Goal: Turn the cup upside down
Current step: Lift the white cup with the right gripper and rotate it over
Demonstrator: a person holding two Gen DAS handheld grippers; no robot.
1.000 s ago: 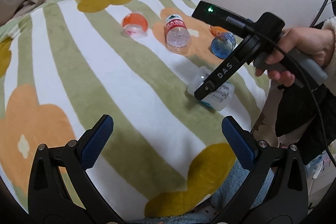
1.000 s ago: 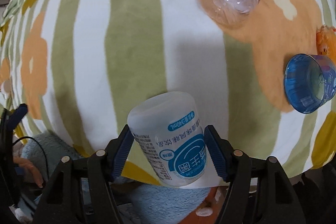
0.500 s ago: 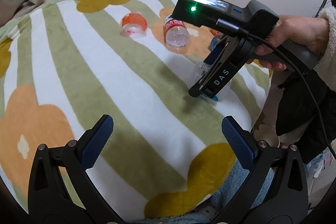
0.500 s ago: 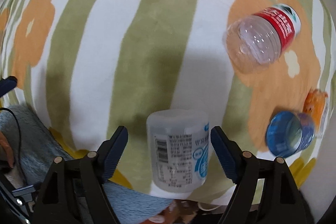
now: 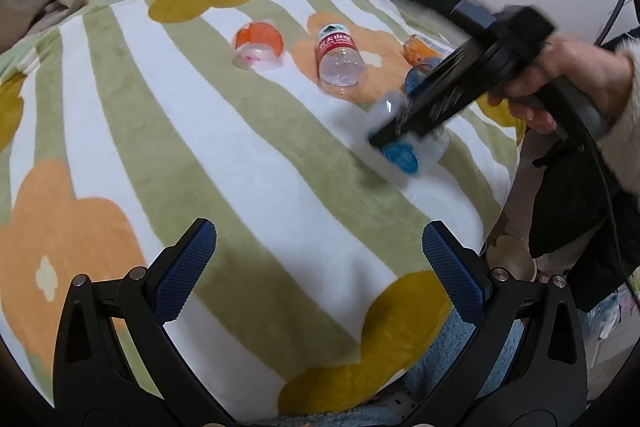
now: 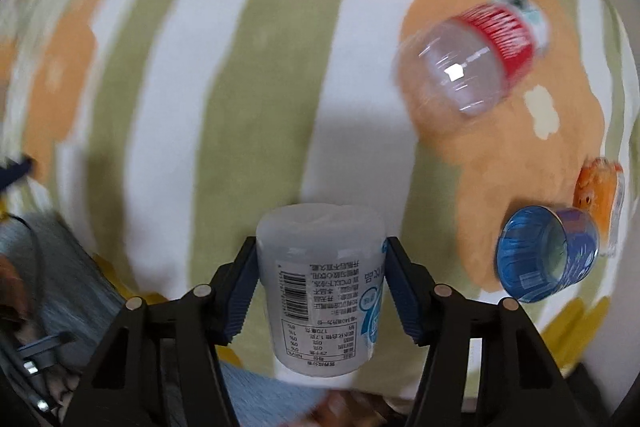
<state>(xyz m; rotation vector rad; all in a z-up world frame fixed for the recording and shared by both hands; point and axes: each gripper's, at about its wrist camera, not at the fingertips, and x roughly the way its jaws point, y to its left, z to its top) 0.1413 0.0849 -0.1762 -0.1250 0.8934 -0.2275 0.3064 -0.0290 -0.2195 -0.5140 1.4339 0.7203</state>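
A frosted white plastic cup (image 6: 320, 283) with a blue label and a barcode sits between the blue pads of my right gripper (image 6: 320, 291), closed end pointing away from the camera. The pads press on both its sides. In the left wrist view the right gripper (image 5: 404, 131) is blurred over the same cup (image 5: 412, 147) near the right edge of the striped blanket (image 5: 200, 147). My left gripper (image 5: 316, 267) is open and empty, low over the blanket's near part.
A clear bottle half with a red label (image 5: 340, 63), an orange-and-clear cup (image 5: 259, 45), a blue cup (image 6: 548, 259) and an orange packet (image 6: 600, 187) lie on the blanket. The blanket's edge drops off at the right, with clutter on the floor below.
My right gripper was open around the cup half a second ago; now its pads are shut on the cup's sides. The right gripper has tilted and is in motion. The left gripper has not moved.
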